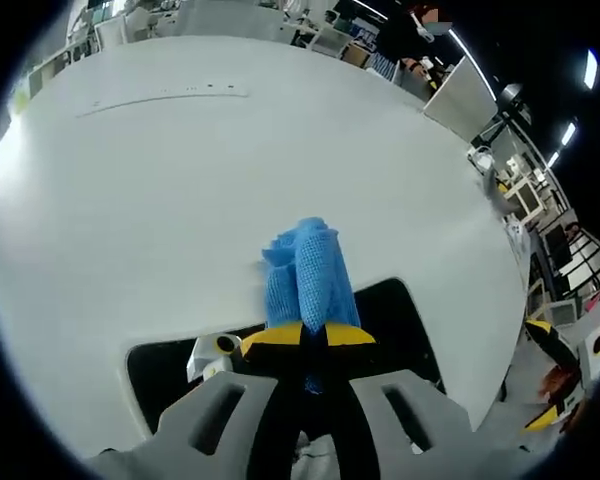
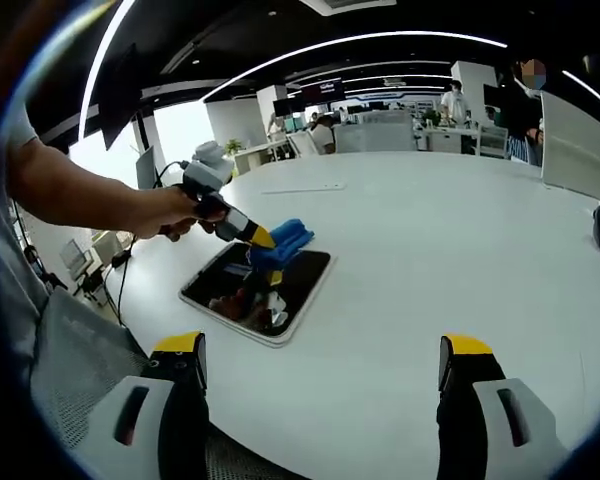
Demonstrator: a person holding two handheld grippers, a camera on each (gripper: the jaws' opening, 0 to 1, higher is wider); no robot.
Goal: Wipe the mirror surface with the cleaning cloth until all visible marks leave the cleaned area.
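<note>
Yellow-tipped fingers [image 1: 310, 345] of the left gripper [image 2: 263, 243] are clamped on the blue cleaning cloth [image 1: 308, 275], which hangs over the far edge of the dark mirror [image 2: 260, 290] lying flat on the white desk [image 2: 410, 270]. Right gripper [image 2: 325, 365] hovers near the desk's near edge, its fingers wide apart, holding nothing.

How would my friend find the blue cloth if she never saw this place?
Look at the big white round table. Near its edge lies a dark rectangular mirror. The blue cloth is the bunched, waffle-textured thing pinched in the left tool over the mirror, the one bright blue item there.
</note>
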